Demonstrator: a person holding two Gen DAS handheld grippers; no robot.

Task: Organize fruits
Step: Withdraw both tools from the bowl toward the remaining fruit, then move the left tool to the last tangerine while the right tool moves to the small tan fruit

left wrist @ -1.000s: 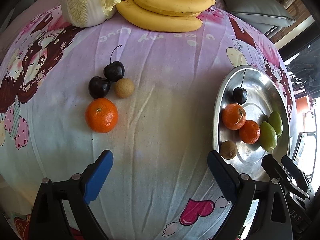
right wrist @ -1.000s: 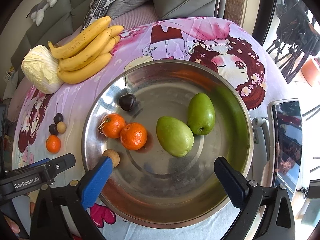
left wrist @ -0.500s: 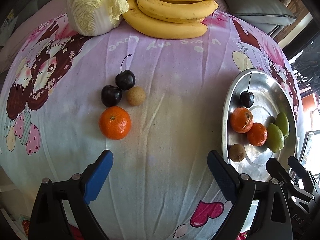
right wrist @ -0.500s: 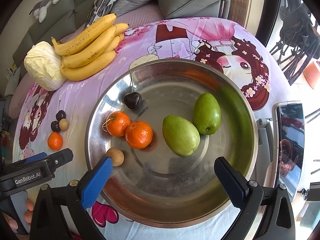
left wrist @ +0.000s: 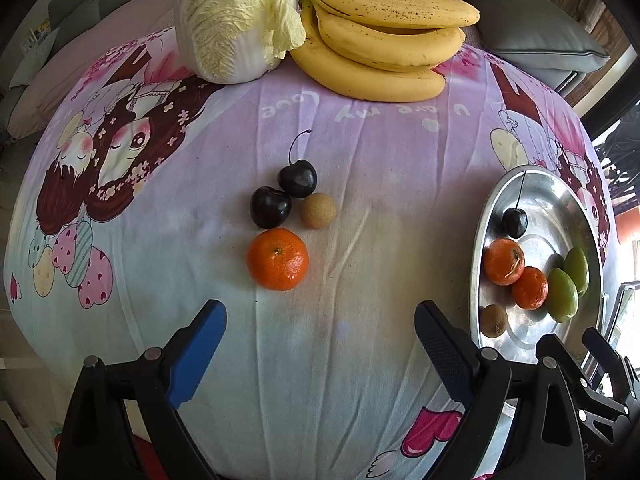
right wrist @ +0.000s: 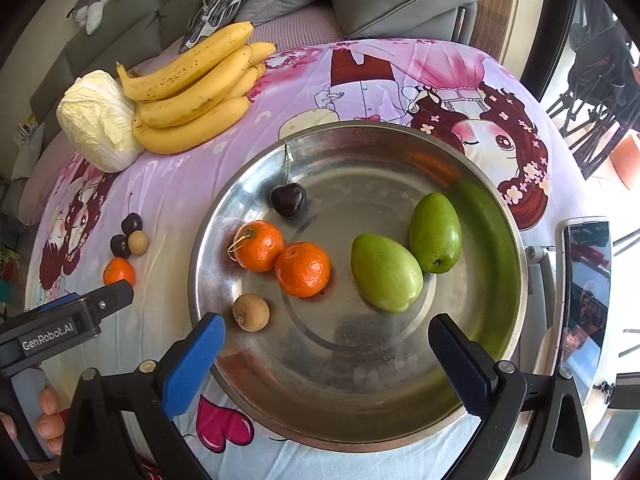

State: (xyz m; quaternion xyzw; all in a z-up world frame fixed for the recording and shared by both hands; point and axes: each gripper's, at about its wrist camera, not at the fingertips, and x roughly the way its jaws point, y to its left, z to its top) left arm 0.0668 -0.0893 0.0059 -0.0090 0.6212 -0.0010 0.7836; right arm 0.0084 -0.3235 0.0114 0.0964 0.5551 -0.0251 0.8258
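Left wrist view, catalogued from left to right: the left gripper [left wrist: 320,332] hovered low over the cartoon-printed cloth [left wrist: 380,152], its blue-padded jaws spread wide and holding nothing. Beyond it sat a loose cluster of four fruits: a stemless dark cherry [left wrist: 270,207] touching a stemmed cherry [left wrist: 298,178] whose stalk rose away from the camera, a brown longan [left wrist: 318,210] just beside both, and a mandarin [left wrist: 277,259] nearest the gripper, its stem dimple facing up. At the far edge a napa cabbage [left wrist: 236,20] stood against a bunch of bananas [left wrist: 384,44], their long axes running left to right across the cloth. At the right lay the steel tray [left wrist: 560,208], already loaded. Right wrist view, same order: the left gripper's black body was seen at the lower left, a hand [right wrist: 46,420] on its grip; the loose cluster lay just beyond it. The right gripper [right wrist: 326,340] hung over the near rim of the tray [right wrist: 360,420], jaws wide apart and empty. Inside the tray were a longan [right wrist: 251,312], two mandarins touching each other [right wrist: 259,245] [right wrist: 303,269], a cherry [right wrist: 288,199] with its stalk pointing to the far rim, and two green oblong fruits [right wrist: 386,272] [right wrist: 435,232] touching, the nearer lying diagonally, the farther with its long axis running near to far. A phone [right wrist: 586,300] stood on a holder at the right.
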